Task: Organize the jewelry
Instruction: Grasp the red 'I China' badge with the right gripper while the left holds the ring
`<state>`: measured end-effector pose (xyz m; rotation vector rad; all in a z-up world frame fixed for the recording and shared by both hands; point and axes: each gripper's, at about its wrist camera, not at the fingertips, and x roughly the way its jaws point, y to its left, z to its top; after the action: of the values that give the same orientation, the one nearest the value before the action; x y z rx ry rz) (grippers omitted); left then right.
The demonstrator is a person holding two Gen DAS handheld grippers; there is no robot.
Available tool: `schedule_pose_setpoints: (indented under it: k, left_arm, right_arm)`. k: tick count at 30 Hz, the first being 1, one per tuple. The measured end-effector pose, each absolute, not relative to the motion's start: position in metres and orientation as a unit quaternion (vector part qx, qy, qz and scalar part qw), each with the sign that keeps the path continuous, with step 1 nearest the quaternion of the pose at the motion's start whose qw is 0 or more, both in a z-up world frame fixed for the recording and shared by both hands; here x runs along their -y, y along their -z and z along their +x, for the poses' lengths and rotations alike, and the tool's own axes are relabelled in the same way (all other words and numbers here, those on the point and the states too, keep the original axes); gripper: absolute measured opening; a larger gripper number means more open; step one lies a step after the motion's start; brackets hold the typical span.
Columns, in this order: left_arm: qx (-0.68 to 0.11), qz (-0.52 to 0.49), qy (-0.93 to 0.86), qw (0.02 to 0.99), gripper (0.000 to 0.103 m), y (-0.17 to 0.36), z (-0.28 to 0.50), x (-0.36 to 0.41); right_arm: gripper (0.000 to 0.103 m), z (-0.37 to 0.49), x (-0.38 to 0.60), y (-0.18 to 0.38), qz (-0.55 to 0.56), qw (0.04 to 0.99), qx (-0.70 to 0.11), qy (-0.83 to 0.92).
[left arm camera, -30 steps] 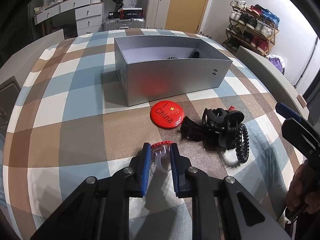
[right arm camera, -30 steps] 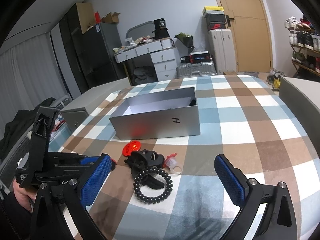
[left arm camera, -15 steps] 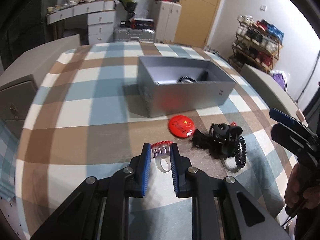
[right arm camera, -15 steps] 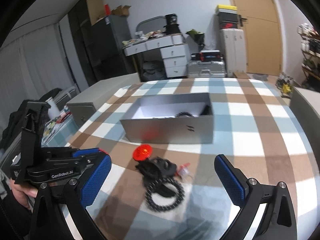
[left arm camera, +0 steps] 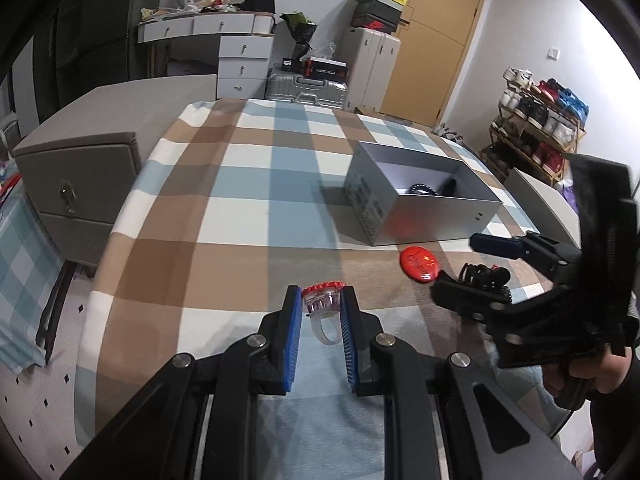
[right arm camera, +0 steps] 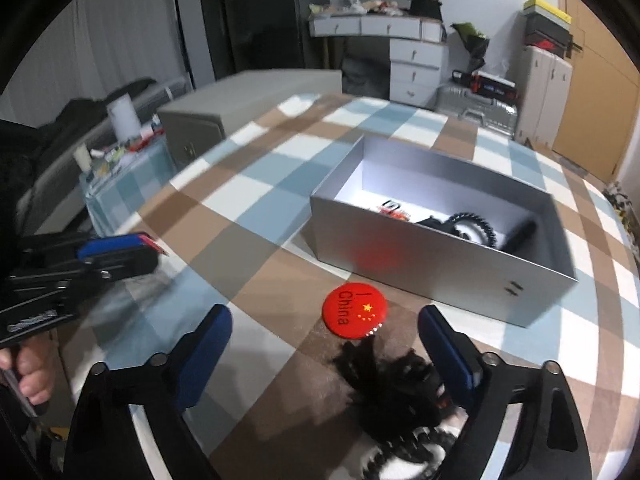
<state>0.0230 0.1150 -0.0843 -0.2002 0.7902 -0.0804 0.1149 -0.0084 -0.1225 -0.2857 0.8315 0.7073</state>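
Left wrist view, left gripper (left arm camera: 320, 312) clenched on plastic ring (left arm camera: 323, 307), right gripper (right arm camera: 325, 336) wide, jaws just closing slightly over black hair ties (right arm camera: 394, 380), red badge (right arm camera: 354, 314) at twelve o'clock, silver box (right arm camera: 420, 248) beyond.

We count one silver box (right arm camera: 404, 254), one red round badge (right arm camera: 354, 314), one clear plastic ring with a red top (left arm camera: 323, 308) and two sets of tongs. One black beaded bracelet (right arm camera: 476, 227) lies inside the box; the dark tangle (right arm camera: 394, 384) outside it is too blurred to count.
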Motion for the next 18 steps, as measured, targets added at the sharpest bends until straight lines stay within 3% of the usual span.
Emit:
schedule_pose_setpoints:
  k: [2,4,6,18]
  left_arm:
    - [-0.386,-0.104,0.039,0.916,0.014,0.087,0.023,-0.12]
    - [-0.387,-0.109,0.035,0.915,0.014,0.09,0.023,-0.125]
    - [-0.389,-0.117,0.031,0.913,0.014,0.092,0.022,-0.131]
    - [-0.398,-0.123,0.039,0.908,0.014,0.098,0.021,-0.138]
  right_arm:
    - [0.089,0.121,0.004,0.129,-0.144,0.842,-0.406,-0.324]
    - [0.077,0.127,0.001,0.135,-0.151,0.84,-0.417,-0.312]
    - [0.073,0.13,-0.001,0.14,-0.159,0.838,-0.426,-0.302]
    - [0.071,0.141,-0.001,0.147,-0.174,0.829,-0.448,-0.287]
